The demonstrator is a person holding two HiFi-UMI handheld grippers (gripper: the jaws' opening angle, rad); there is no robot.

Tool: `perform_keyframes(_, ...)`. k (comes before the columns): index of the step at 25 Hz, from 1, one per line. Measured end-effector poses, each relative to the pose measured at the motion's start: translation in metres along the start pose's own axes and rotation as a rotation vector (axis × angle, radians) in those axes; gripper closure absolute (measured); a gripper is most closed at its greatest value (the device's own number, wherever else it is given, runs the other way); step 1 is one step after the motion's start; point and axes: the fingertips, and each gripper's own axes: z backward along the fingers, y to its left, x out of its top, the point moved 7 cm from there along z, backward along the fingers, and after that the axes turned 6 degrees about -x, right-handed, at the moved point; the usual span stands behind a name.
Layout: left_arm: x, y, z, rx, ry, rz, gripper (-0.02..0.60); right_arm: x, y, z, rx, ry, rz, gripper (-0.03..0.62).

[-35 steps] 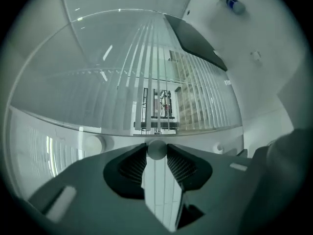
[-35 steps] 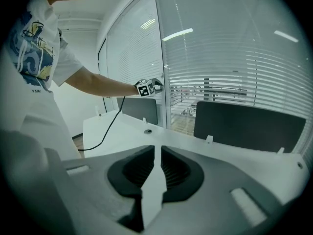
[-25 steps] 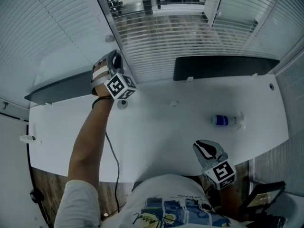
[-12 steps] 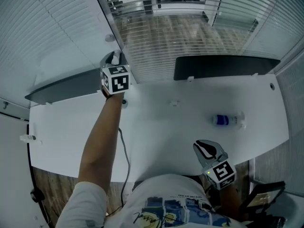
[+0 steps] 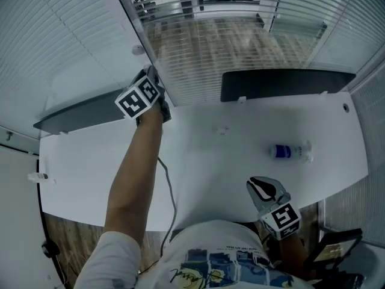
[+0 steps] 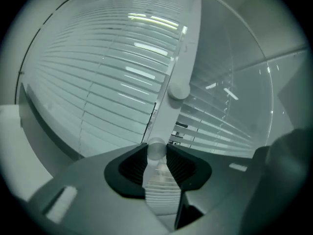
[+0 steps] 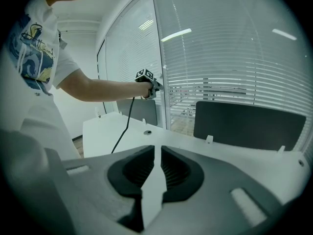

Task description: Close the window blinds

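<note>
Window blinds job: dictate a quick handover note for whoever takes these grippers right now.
Left gripper: shut on the clear tilt wand.
Right gripper: empty, jaws a sliver apart, over the table's near edge.
Blinds: centre slats not closed, you can see through them.
Done: wand gripped.
To do: twist it until the slats shut.

Blinds (image 5: 228,59): pale white slats, fine horizontal striping.
Desk (image 5: 198,173): plain white.
Partition panels (image 5: 283,86) on desk's far edge: flat dark grey.
Bottle (image 5: 287,152) near desk's right edge: clear, blue label.
Left gripper (image 6: 156,155): grey shell, black ribbed pads.
Its marker cube (image 5: 138,98): black-and-white squares.
Right gripper (image 7: 155,173): same grey, black and chequered cube.
Wand (image 6: 156,149): clear, frosted.
Shirt (image 5: 222,264): white, blue-and-yellow print.
Cable (image 5: 170,188): black.
Floor (image 5: 60,239): brown wood grain.
</note>
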Motion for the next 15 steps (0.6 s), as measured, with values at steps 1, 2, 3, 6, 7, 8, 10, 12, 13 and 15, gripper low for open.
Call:
perform_keyframes(1,0.0,0.001,0.0,-0.011,-0.006,0.021,0.453,0.0,0.0,0.0,0.001,0.001,0.001,0.563)
perform_keyframes(2,0.0,0.002,0.0,-0.018,-0.009,0.016,0.453,0.0,0.0,0.0,0.003,0.0,0.003,0.563)
perform_keyframes(3,0.0,0.002,0.0,-0.019,-0.008,-0.019,0.451,0.0,0.0,0.0,0.006,-0.001,0.004,0.563)
perform_keyframes(6,0.005,0.0,0.005,0.018,0.012,-0.257,0.418,0.0,0.0,0.001,0.007,-0.007,0.004,0.563)
perform_keyframes(7,0.006,-0.003,0.006,0.029,0.019,-0.35,0.41,0.0,-0.001,0.002,0.002,-0.007,0.004,0.563)
perform_keyframes(8,0.007,-0.004,0.007,0.036,0.026,-0.437,0.403,0.0,-0.002,0.003,-0.002,-0.007,0.004,0.563)
perform_keyframes(10,0.009,-0.006,0.009,0.045,0.042,-0.599,0.402,0.0,-0.003,0.003,-0.004,-0.007,0.003,0.563)
perform_keyframes(12,0.009,-0.01,0.009,0.046,0.065,-0.761,0.402,0.0,-0.004,0.002,-0.005,-0.009,0.002,0.563)
perform_keyframes(13,0.008,-0.013,0.008,0.043,0.078,-0.844,0.403,0.0,-0.004,0.003,-0.005,-0.009,0.002,0.563)
perform_keyframes(15,0.004,-0.019,0.007,0.034,0.1,-1.013,0.403,-0.002,-0.003,0.004,-0.004,-0.005,0.002,0.563)
